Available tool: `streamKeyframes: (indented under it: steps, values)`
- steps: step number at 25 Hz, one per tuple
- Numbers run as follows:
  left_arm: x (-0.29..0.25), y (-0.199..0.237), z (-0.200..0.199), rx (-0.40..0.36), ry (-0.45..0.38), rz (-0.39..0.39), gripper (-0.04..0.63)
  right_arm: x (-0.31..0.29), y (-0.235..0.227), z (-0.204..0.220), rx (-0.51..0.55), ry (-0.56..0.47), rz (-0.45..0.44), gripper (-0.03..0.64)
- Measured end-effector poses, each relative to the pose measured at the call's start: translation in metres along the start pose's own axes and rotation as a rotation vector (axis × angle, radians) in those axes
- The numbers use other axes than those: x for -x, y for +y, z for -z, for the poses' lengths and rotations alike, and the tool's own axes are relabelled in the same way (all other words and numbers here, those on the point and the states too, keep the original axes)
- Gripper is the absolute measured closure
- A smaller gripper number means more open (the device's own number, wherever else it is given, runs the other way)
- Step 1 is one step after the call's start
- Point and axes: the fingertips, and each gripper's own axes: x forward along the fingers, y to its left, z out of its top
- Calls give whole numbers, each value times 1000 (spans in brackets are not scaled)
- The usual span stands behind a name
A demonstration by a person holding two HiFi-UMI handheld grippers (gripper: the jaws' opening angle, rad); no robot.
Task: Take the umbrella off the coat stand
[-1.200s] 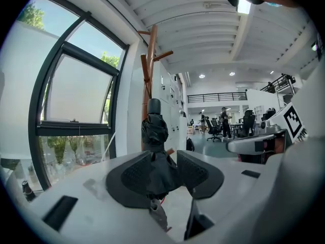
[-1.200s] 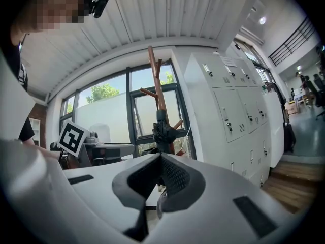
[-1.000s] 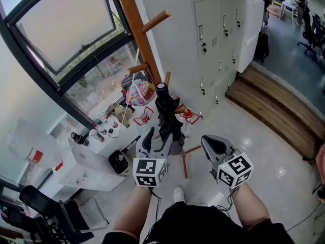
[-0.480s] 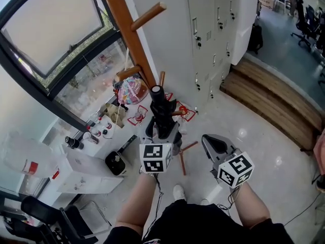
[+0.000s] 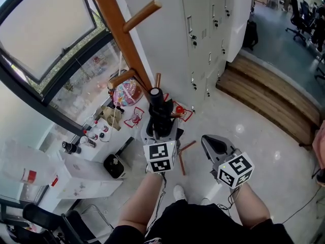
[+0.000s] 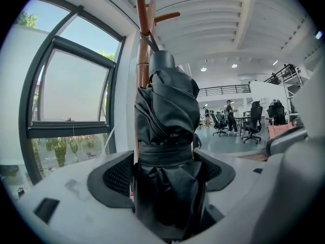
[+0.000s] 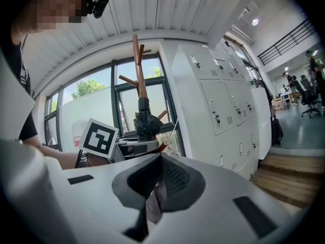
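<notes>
the left gripper (image 5: 162, 133) sits level at the coat stand (image 5: 114, 22), its jaws having just been opening. They now stand spread wide, with the folded black umbrella (image 6: 166, 116) filling the gap between them. the mesh pads (image 6: 118, 176) flank the fabric closely on both sides – no squeeze shows, so the claw reads as released around it, not clamped. the umbrella is upright and right against the wooden pole, its banded waist level with the pads (a thin dark cord runs up from its top along the pole). the right gripper (image 7: 160, 182) hangs off to the side, well apart from the stand – its jaws pressed together, empty. white lockers (image 5: 203, 29) stand behind.
</notes>
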Motion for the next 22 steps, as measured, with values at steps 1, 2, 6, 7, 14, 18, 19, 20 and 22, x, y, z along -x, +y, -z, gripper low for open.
streamKeyframes:
  steps: [1, 2, 6, 7, 14, 18, 19, 20, 22]
  values:
    - [-1, 0, 0, -2, -6, -7, 265, 0, -1, 1, -2, 0, 2, 565]
    - [-2, 0, 0, -3, -11, -11, 265, -1, -2, 1, -5, 0, 5, 565]
    - [-5, 0, 1, -8, -21, -14, 267, -3, -3, 4, -14, -3, 11, 565]
    - [-5, 0, 1, -12, -21, -11, 267, -3, -3, 4, -15, -4, 12, 565]
    - [-1, -2, 0, -1, 1, 68, 268, -5, -4, 4, -25, -7, 12, 565]
    - [3, -4, 0, 23, 8, 122, 282, -6, -3, 3, -30, -11, 8, 565]
    - [5, -5, -1, 27, 8, 134, 287, -6, -3, 2, -30, -12, 7, 565]
    - [6, -6, -3, 31, 5, 143, 288, -5, -3, 1, -30, -13, 6, 565]
    - [10, -6, -8, 36, -1, 148, 293, -4, -2, -1, -29, -16, 5, 565]
